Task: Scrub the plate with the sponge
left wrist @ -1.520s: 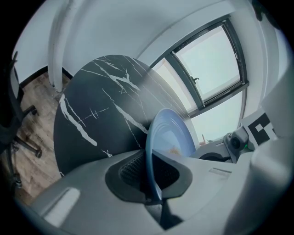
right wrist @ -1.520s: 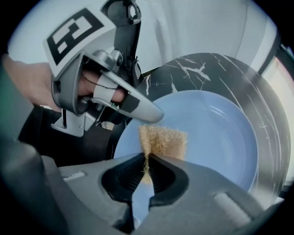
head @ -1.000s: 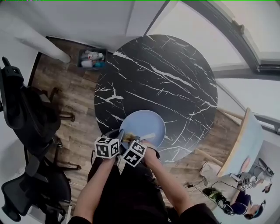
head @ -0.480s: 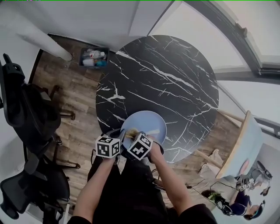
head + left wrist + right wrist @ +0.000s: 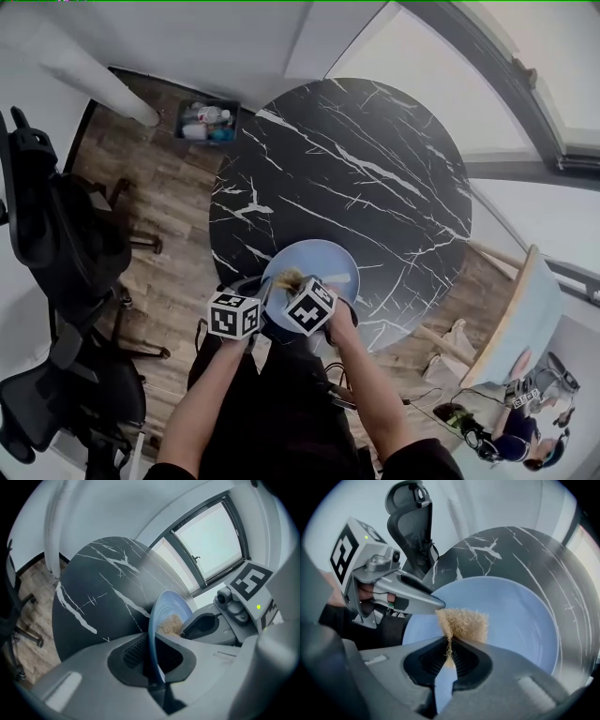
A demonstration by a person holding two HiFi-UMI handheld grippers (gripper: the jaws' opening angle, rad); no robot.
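Our left claw [image 5: 152,656] grips the stiff, likely slick plate [image 5: 166,609] by its rim — right claw [image 5: 449,648] clenches the soft sponge [image 5: 464,623].

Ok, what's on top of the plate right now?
Only the tan sponge, pinched in the right gripper and set against the plate near the rim that the left gripper clamps. The rest of the plate's face looks bare. What lies under the sponge is covered.

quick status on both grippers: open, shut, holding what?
Left gripper: shut on the rim of the plate.
Right gripper: shut on the sponge.
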